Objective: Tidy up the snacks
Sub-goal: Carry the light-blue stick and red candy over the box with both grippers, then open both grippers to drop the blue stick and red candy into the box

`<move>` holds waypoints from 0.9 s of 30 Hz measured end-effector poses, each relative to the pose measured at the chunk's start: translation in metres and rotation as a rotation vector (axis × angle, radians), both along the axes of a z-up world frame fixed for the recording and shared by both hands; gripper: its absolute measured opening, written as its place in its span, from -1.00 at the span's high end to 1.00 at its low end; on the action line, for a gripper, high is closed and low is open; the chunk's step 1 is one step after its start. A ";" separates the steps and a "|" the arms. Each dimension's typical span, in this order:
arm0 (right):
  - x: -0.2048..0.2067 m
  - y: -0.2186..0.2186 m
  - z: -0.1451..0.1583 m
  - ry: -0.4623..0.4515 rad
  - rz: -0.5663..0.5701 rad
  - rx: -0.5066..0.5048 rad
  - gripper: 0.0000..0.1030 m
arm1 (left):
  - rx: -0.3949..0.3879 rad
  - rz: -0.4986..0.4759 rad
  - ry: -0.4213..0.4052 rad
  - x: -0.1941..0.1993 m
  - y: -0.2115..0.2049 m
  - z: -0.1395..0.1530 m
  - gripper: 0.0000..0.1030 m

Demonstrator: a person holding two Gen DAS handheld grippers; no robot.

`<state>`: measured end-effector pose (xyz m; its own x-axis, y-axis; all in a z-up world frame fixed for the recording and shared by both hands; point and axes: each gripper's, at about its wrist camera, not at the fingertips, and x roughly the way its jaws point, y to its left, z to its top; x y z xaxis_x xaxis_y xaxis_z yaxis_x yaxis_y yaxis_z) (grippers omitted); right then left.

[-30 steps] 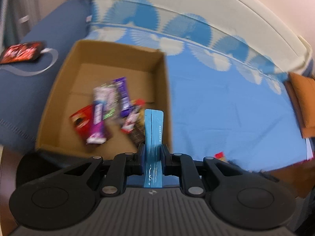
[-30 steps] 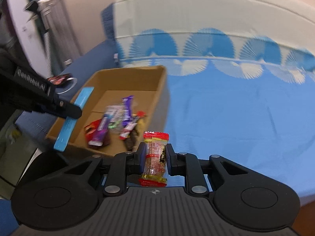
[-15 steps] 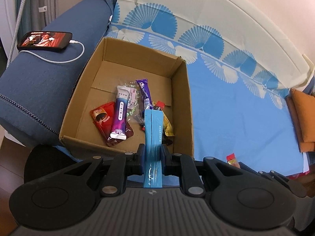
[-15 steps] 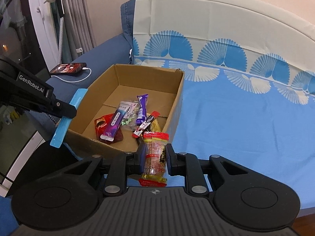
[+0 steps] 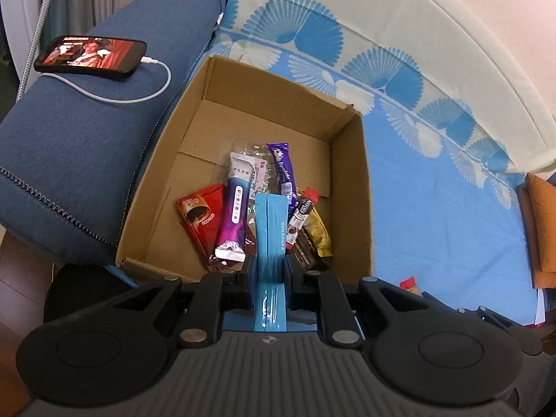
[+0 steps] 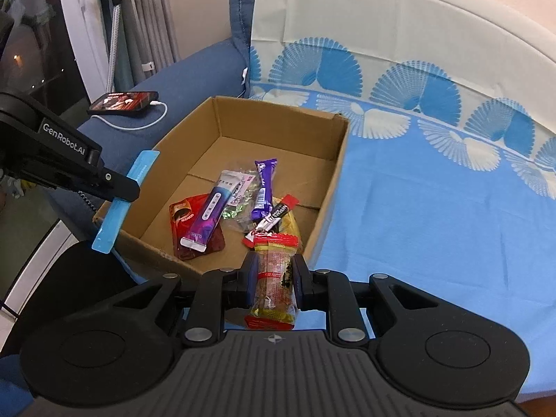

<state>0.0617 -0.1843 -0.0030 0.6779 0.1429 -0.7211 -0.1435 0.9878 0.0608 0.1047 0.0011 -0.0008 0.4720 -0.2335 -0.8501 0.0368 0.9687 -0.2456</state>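
Left wrist: left claw (image 5: 270,271) pinched a blue stick sachet (image 5: 271,243), poised over the near edge of the cardboard box (image 5: 351,187) on the sofa.
Right wrist: right claw (image 6: 274,279) pinched a red-ended clear snack pack (image 6: 274,281) at the box's near right corner; other snacks lay inside.

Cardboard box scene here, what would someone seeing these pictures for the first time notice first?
Probably the open cardboard box on the blue fan-print bed cover, with a heap of bright snack wrappers inside. Next, each gripper in front of it holds a snack: the left gripper is shut on a blue stick packet, the right gripper on a red-ended clear snack pack. A lit phone charges on the dark blue sofa arm left of the box.
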 end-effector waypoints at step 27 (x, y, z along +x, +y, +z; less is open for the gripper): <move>0.161 0.015 -0.037 0.005 0.033 0.026 -0.29 | 0.239 -0.047 0.026 0.131 -0.014 -0.055 -0.96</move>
